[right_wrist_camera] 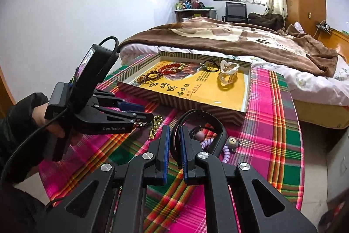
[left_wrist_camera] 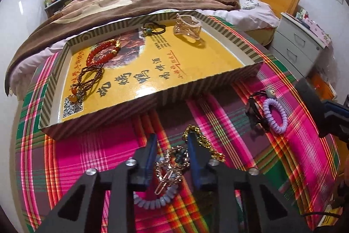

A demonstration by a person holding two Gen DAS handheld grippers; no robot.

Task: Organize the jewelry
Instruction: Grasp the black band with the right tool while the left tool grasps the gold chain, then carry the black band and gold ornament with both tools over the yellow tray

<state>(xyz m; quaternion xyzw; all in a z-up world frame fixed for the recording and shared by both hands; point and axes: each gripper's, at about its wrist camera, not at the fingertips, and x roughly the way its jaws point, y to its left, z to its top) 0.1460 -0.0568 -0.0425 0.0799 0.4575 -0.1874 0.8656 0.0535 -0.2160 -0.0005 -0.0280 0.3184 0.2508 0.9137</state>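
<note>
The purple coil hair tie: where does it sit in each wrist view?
Left wrist: purple coil hair tie lies at right on the plaid cloth, beyond the box's corner.
Right wrist: lower centre-right, partly behind a black band.
Shared landmark: the yellow-bottomed box.

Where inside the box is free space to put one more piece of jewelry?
The box is bare in its near right part, between the clear hair claw and the front wall. The left side is crowded: red bead bracelet, dark bead strand. The black hair tie lies at the back.
</note>
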